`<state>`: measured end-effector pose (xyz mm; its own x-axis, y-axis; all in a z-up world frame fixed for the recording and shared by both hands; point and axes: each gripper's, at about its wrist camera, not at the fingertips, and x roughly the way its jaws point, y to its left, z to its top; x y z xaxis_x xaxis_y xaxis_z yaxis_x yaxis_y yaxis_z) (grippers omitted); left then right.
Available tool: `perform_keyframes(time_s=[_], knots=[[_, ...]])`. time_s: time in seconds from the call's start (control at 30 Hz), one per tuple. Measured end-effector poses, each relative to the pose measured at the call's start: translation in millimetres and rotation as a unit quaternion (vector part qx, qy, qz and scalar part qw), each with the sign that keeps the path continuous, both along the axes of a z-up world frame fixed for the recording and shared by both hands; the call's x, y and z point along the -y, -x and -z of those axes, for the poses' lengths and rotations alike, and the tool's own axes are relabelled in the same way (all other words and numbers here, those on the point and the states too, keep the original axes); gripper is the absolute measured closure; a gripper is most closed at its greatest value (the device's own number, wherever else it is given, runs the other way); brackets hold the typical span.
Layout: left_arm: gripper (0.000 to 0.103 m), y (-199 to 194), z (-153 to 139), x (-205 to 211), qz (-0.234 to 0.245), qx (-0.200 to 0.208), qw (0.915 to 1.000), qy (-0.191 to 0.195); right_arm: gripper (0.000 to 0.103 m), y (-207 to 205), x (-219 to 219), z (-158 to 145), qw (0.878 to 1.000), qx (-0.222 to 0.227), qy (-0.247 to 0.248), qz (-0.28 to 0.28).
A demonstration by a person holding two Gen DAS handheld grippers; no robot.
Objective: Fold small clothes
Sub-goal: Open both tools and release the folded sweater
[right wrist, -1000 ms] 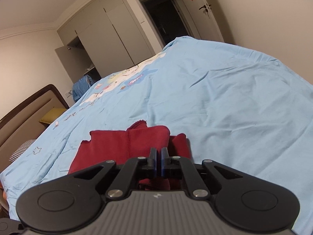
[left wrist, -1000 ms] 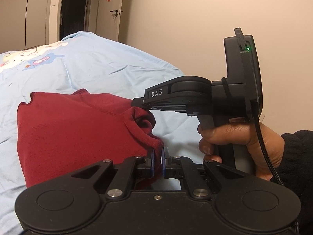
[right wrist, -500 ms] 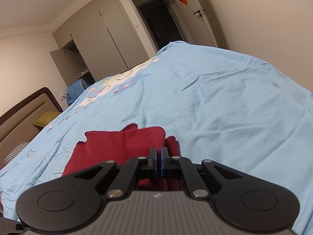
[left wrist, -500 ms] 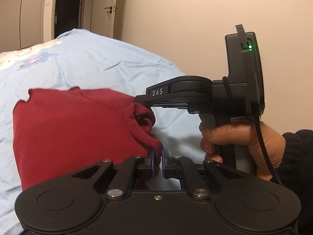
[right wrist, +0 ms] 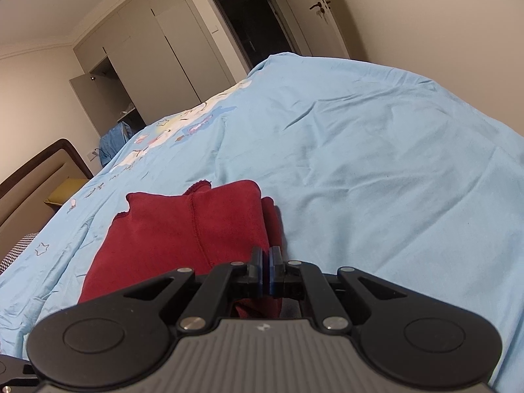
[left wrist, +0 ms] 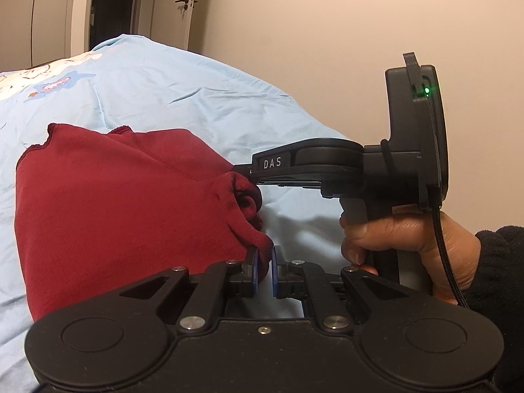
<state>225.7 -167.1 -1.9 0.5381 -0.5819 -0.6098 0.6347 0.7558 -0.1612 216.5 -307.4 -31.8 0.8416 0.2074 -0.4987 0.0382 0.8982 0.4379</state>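
Left hand-held gripper: its blue pads are standing a sliver apart, having just been easing open; a corner of the red garment is sitting at their tips, and whether they are still pinching it is hard to tell from this angle.
Right hand-held gripper: its pads are pressing together on the garment's near edge; in the left wrist view it is reaching in from 3 o'clock, its tip clamping a bunched fold.
Hand: it is gripping the right tool's handle at 4 o'clock, a dark sleeve covering the wrist.
Red garment: it is lying folded on the bed, spreading toward 10 o'clock from the left tool and toward 11 o'clock from the right one.
Bed: its light blue cover is running off toward 12 o'clock, a cartoon print showing farther up.
Headboard: it is standing at 9 o'clock in the right wrist view.
Wardrobe: it is lining the far wall at 11 o'clock.
Door: it is hanging open at 1 o'clock.
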Motion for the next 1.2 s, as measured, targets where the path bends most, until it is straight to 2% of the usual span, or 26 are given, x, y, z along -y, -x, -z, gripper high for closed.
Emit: perform_keyframes(time_s=[0.13, 0.27, 0.4, 0.5, 0.57, 0.63, 0.7, 0.77, 0.8, 0.87, 1.07, 1.2], knots=[[0.09, -1, 2, -3, -0.004, -0.007, 0.9999, 0.01, 0.098, -1, -1, -2, 1.0, -0.001, 0.002, -0.001], [0.073, 1, 1, -8, -0.015, -0.001, 0.9997, 0.018, 0.096, -2, -2, -2, 1.0, -0.002, 0.009, -0.002], [0.061, 0, -3, -19, -0.035, -0.007, 0.9986, 0.039, 0.096, -2, -2, -3, 1.0, -0.002, 0.011, -0.001], [0.049, -2, -9, -31, -0.061, -0.006, 0.9966, 0.055, 0.096, -2, -2, -3, 1.0, -0.003, 0.012, -0.001], [0.045, -3, -13, -40, -0.082, -0.003, 0.9948, 0.06, 0.096, -3, -2, -3, 1.0, -0.003, 0.015, 0.0], [0.037, -6, -16, -49, -0.108, -0.001, 0.9923, 0.061, 0.093, -2, -2, -3, 1.0, -0.004, 0.015, 0.003], [0.03, -9, -18, -60, -0.136, -0.003, 0.9888, 0.061, 0.08, -2, -2, -4, 1.0, -0.007, 0.017, 0.013], [0.025, -14, -18, -69, -0.163, -0.004, 0.9848, 0.06, 0.057, -3, -2, -5, 0.999, -0.01, 0.022, 0.023], [0.021, -17, -18, -75, -0.178, -0.005, 0.9822, 0.06, 0.053, -3, -2, -6, 0.999, -0.012, 0.026, 0.028], [0.016, -22, -18, -85, -0.208, -0.009, 0.9761, 0.062, 0.038, -3, -2, -8, 0.999, -0.013, 0.035, 0.036], [0.008, -37, -10, -113, -0.276, -0.037, 0.9581, 0.065, 0.012, 0, -7, -17, 0.997, 0.001, 0.056, 0.054], [0.007, -42, 0, -125, -0.3, -0.061, 0.9503, 0.055, 0.008, 3, -20, -23, 0.995, 0.019, 0.084, 0.051]])
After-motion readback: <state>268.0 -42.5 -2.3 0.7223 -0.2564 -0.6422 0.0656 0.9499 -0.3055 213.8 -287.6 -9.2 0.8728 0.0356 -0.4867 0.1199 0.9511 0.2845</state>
